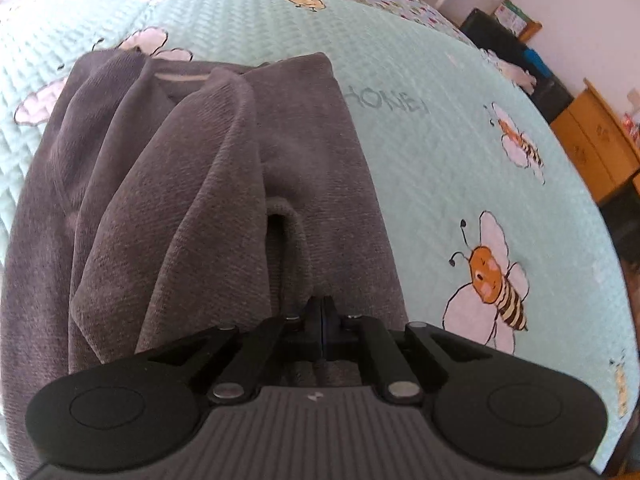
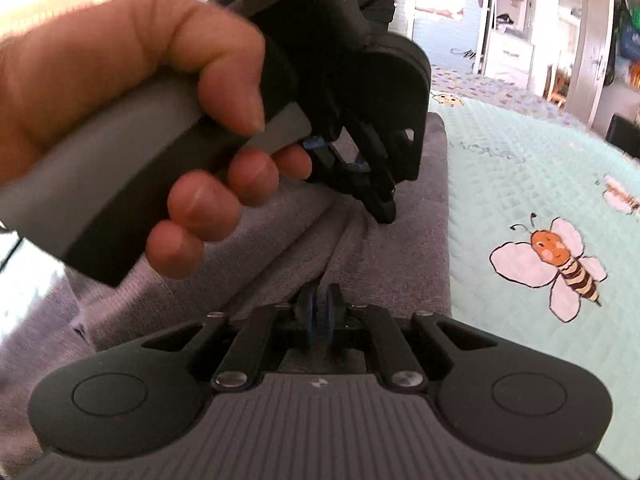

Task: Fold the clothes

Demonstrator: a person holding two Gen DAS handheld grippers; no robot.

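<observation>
So I've got both grippers, left (image 1: 322, 307) and right (image 2: 319, 305), with jaws pinched on the grey top (image 1: 200, 168) on the bed (image 1: 420, 80).

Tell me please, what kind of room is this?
Most likely a bedroom in a home. The grey garment lies on a bed with a mint bee-print quilt, and wooden drawers stand by the wall, with a doorway beyond.

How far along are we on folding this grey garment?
Partly done: the grey garment lies on the bee-print bedspread gathered into a narrow, rumpled strip. In hand: the left gripper and right gripper look shut on its near edge. Left: smoothing the bunched folds and folding the length over.
</observation>
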